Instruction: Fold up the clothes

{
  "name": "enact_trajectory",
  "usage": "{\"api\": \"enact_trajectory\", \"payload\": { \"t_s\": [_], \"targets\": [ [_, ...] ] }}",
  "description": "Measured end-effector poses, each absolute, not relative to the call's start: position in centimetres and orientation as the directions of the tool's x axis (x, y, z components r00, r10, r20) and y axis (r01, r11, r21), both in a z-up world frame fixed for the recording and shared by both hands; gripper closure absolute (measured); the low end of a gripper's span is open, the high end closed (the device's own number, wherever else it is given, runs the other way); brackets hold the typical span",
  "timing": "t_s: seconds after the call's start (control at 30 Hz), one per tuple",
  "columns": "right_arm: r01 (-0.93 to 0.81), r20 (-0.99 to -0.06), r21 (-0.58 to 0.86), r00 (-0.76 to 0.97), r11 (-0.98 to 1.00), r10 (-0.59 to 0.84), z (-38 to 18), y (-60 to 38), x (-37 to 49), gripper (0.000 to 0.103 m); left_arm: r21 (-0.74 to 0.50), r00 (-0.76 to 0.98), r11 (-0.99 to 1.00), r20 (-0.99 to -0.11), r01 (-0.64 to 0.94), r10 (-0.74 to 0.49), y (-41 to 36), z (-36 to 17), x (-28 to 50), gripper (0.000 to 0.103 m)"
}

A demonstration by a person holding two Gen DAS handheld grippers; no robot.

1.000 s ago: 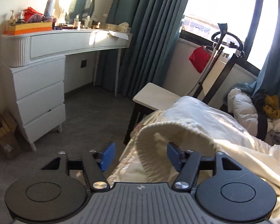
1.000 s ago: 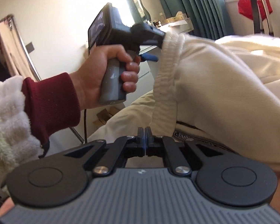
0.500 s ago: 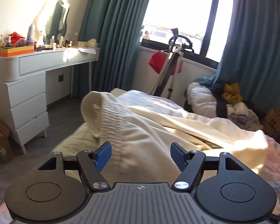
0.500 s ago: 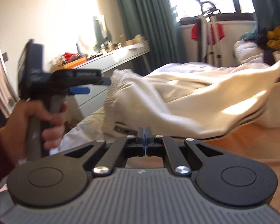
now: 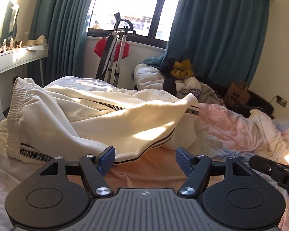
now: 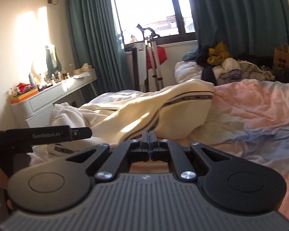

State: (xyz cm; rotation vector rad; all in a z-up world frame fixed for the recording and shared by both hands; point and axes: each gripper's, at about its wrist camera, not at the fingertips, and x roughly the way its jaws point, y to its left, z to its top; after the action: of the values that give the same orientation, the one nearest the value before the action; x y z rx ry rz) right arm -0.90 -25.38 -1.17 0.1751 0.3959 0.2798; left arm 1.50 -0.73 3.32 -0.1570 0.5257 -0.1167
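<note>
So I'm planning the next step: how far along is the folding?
Barely begun. The cream sweatpants lie rumpled and unfolded on the bed. Left gripper is open and empty, right gripper shut on nothing. Every fold remains, and so does the clothes pile.

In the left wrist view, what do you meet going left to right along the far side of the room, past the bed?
White dressing table → red cloth on the folded metal stand → heap of clothes with a mustard piece → brown paper bag → wall socket.
</note>
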Motion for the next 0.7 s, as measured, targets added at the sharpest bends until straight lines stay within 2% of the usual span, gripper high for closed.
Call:
{"api": "enact_trajectory", "payload": {
  "t_s": [0.07,0.2,0.27,0.33,0.37,0.4,0.53,0.6,0.7],
  "targets": [
    [-0.170,-0.360,0.254,0.897,0.952,0.256,-1.5,-27.0,-1.2,0.098,-0.153,0.856,0.985,-0.496,0.081,-0.147,-1.7,2.9,2.5,0.031],
    [-0.071,-0.388,0.287,0.903,0.955,0.184,-2.3,-28.7,-0.7,0.097,-0.118,0.857,0.988,-0.494,0.100,-0.146,-3.1,2.5,6.0,0.020],
    [-0.049,-0.399,0.288,0.902,0.956,0.166,-2.8,-29.2,-0.2,0.096,-0.082,0.858,0.987,-0.488,0.136,-0.159,-4.2,2.3,8.3,0.020],
    [-0.012,-0.416,0.280,0.900,0.960,0.132,-3.7,-29.7,0.5,0.090,-0.038,0.859,0.983,-0.480,0.181,-0.176,-5.6,2.1,10.7,0.019],
    [0.009,-0.428,0.271,0.897,0.963,0.112,-4.1,-30.0,1.0,0.084,-0.018,0.858,0.978,-0.477,0.206,-0.190,-6.4,2.0,12.1,0.017],
    [0.028,-0.442,0.262,0.892,0.965,0.094,-4.5,-30.2,1.6,0.073,0.002,0.857,0.973,-0.474,0.232,-0.203,-7.1,1.9,13.4,0.016],
    [0.080,-0.468,0.226,0.883,0.971,0.036,-5.6,-31.0,3.6,0.052,0.103,0.862,0.956,-0.466,0.275,-0.198,-9.9,1.4,18.6,0.011],
    [0.099,-0.467,0.233,0.884,0.967,0.023,-6.2,-31.6,4.4,0.035,0.151,0.860,0.942,-0.469,0.301,-0.200,-11.5,0.8,21.0,0.009],
    [0.129,-0.465,0.251,0.885,0.959,0.002,-7.3,-32.4,5.9,0.032,0.218,0.855,0.926,-0.491,0.308,-0.169,-13.7,-0.5,24.4,0.009]
  ]
}}
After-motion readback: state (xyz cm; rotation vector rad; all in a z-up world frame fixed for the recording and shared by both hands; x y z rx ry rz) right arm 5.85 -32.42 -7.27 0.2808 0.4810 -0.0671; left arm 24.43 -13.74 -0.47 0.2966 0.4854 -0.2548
